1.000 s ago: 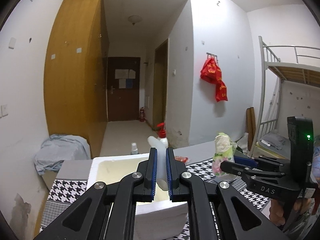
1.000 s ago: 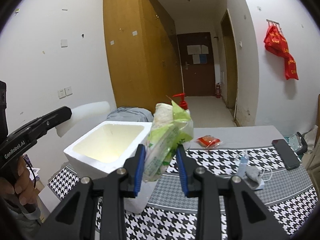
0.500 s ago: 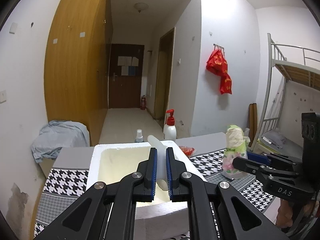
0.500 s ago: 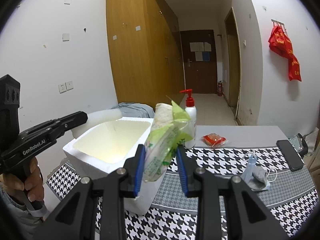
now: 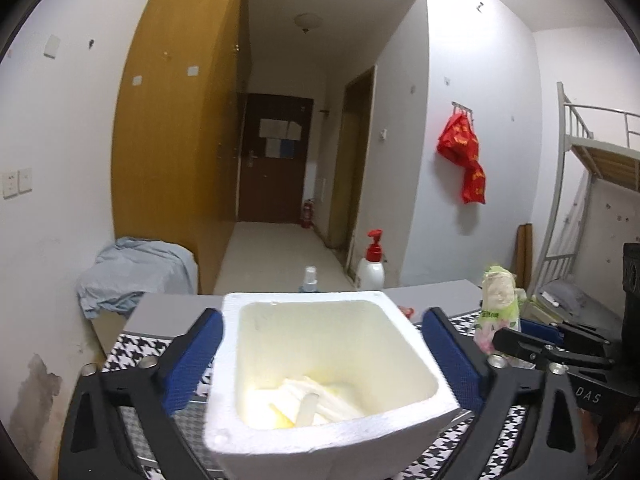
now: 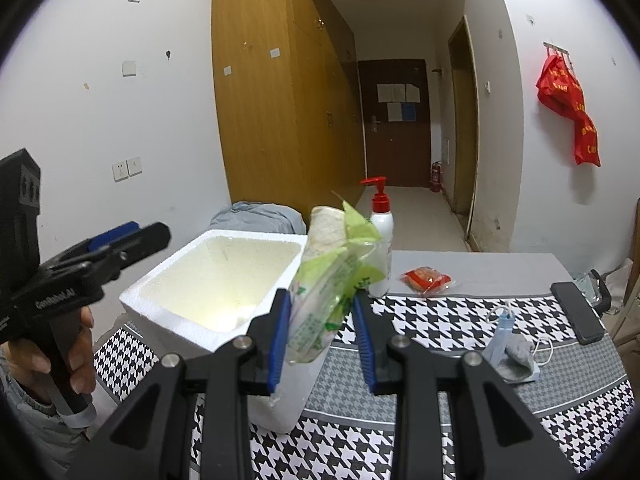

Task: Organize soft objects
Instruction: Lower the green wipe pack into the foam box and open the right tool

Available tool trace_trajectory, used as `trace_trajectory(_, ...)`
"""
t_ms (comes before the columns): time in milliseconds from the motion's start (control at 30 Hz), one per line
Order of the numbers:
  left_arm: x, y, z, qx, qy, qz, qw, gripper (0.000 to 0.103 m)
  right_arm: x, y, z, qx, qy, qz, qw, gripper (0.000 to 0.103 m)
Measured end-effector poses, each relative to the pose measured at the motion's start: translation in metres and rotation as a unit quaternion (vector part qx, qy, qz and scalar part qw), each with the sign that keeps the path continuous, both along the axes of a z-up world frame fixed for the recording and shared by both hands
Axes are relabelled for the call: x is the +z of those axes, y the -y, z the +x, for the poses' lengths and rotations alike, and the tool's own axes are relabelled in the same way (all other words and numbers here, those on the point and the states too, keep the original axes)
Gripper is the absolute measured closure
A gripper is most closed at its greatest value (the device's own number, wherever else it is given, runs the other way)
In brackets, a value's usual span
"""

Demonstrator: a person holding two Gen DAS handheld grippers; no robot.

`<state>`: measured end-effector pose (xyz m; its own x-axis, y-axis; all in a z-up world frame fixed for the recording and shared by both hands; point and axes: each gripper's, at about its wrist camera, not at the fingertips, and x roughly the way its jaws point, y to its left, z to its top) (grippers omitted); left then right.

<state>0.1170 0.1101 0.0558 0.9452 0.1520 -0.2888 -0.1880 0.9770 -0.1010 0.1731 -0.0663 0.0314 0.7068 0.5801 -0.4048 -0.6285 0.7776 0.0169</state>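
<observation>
White item dropped into foam box [image 5: 256, 432], left jaws opening empty

Standing on the table [image 6: 472, 268] are 1 white foam box [image 5: 332, 432] and 1 red-capped pump bottle [image 6: 381, 240]. Lying there are 1 red snack packet [image 6: 426, 279], 1 black phone [image 6: 576, 317] and 1 blue face mask [image 6: 502, 336]. Showing too are 1 green tissue pack [image 6: 328, 296], 2 grippers: left gripper [image 5: 320, 364] and right gripper [image 6: 322, 336].
</observation>
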Motion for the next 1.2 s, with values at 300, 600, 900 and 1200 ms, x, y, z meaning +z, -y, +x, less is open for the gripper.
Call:
trace_trajectory(300, 0.002, -0.013, -0.019, 0.045, 0.003, 0.012, 0.9989, 0.001, 0.001, -0.015, -0.005, 0.015, 0.004, -0.006, 1.0, 0.068)
trace_trajectory(600, 0.004, -0.033, -0.038, 0.069, 0.008, 0.008, 0.9975, 0.001, 0.003, -0.033, -0.011, 0.041, 0.01, -0.008, 0.999, 0.068)
trace_trajectory(900, 0.001, -0.041, -0.053, 0.089, 0.01, 0.012, 0.9959, 0.001, 0.002, -0.054, -0.01, 0.067, 0.001, -0.01, 0.998, 0.068)
trace_trajectory(1200, -0.009, -0.039, -0.063, 0.095, 0.01, 0.009, 0.9954, 0.001, -0.003, -0.076, -0.002, 0.072, -0.016, -0.018, 0.997, 0.067)
